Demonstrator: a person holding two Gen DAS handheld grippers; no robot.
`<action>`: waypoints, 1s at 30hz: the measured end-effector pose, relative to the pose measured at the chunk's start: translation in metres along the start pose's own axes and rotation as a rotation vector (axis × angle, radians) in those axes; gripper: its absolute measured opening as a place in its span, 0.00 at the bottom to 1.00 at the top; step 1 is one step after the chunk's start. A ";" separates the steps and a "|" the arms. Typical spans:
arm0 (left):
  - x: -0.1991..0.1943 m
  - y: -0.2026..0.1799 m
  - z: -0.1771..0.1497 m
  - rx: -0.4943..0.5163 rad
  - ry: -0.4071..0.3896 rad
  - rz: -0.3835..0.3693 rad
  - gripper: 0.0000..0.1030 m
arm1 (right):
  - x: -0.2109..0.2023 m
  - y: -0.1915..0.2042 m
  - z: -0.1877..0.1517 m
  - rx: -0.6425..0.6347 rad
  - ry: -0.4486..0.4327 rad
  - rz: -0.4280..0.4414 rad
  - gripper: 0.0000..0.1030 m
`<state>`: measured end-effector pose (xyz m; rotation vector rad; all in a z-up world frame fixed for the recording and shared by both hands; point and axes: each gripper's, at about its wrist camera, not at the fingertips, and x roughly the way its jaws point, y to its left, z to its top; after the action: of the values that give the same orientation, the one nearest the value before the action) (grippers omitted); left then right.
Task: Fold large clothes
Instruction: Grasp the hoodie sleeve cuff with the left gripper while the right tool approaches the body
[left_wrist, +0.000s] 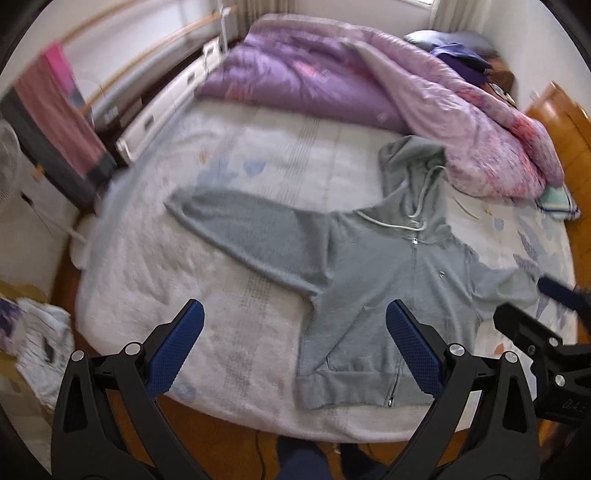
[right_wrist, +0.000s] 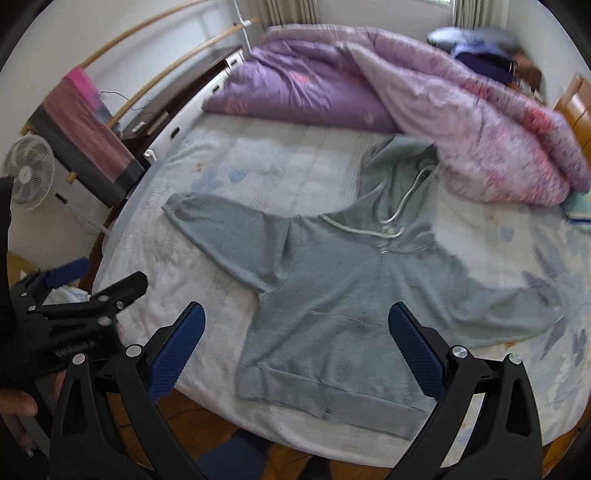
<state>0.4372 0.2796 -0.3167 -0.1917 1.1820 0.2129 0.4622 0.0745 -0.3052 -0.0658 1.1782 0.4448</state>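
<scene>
A: Right, where is the grey hoodie lying?

B: It is lying flat on the bed, front up, zip closed. The hem is sitting at the bed's near edge, the hood is pointing toward the far end and touching the purple quilt that is heaped there. One sleeve is stretching out toward the bed's left side, the other toward its right.

A: And the left gripper?

B: It is hovering above the bed's near edge, jaws spread wide, holding nothing. Its right pad is hanging over the hoodie's lower front; the left pad is hanging over bare sheet, beside the garment.

A: The right gripper?

B: Likewise gaping wide and empty, apart from the cloth. The hoodie's hem and pocket area are showing between its two blue pads. In its view, a hand is gripping the other tool's handle, off the bed's left side.

A: Any containers?

B: Nothing I am able to identify clearly. A white fan is standing off the bed's left side, next to a pink cloth draped over a dark stand. Both views are blurring a little.
</scene>
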 end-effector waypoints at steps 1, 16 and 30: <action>0.019 0.018 0.009 -0.027 0.024 -0.016 0.95 | 0.019 0.004 0.006 0.015 0.017 -0.011 0.93; 0.287 0.230 0.082 -0.415 0.177 0.009 0.95 | 0.243 0.014 0.052 0.121 0.160 -0.198 0.93; 0.376 0.284 0.106 -0.422 0.118 0.113 0.29 | 0.316 -0.006 0.019 0.171 0.245 -0.215 0.70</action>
<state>0.5937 0.6051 -0.6374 -0.5131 1.2556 0.5578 0.5779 0.1696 -0.5842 -0.1001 1.4292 0.1473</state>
